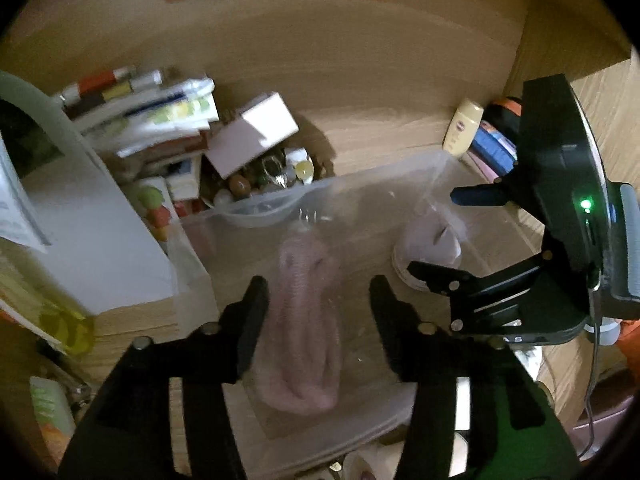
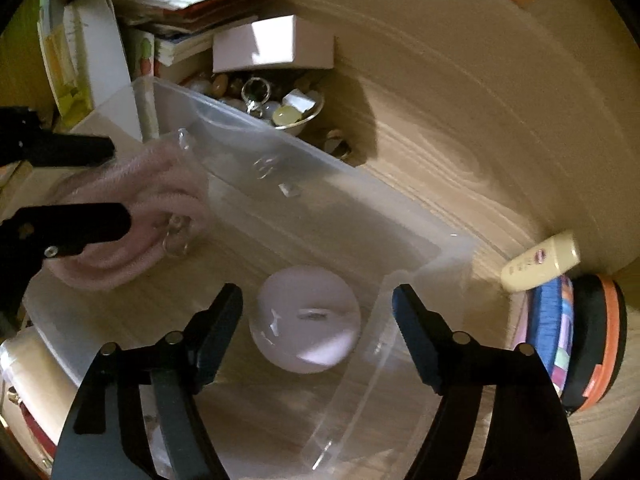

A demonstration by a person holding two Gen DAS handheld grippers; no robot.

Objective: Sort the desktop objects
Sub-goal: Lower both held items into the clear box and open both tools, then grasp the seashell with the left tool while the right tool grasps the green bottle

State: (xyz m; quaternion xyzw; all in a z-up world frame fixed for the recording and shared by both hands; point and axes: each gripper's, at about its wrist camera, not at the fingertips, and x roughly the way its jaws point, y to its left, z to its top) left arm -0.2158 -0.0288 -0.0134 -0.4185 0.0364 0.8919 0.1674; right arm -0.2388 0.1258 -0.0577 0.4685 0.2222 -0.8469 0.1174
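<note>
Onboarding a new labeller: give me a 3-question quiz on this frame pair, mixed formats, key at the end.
1. Multiple choice: where does the pink coiled cord lie? A) on the book stack B) in the clear plastic bin C) in the trinket bowl
2. True or false: the right claw is clamped on the round white object.
3. Fill in: the cream bottle lies on the wooden desk, ____ the bin.

Key:
1. B. It rests on the bin floor, between the open fingers of the left claw.
2. False. Its fingers stand apart above the object, touching nothing.
3. Outside, past the bin's right-hand wall in the right wrist view.
</note>
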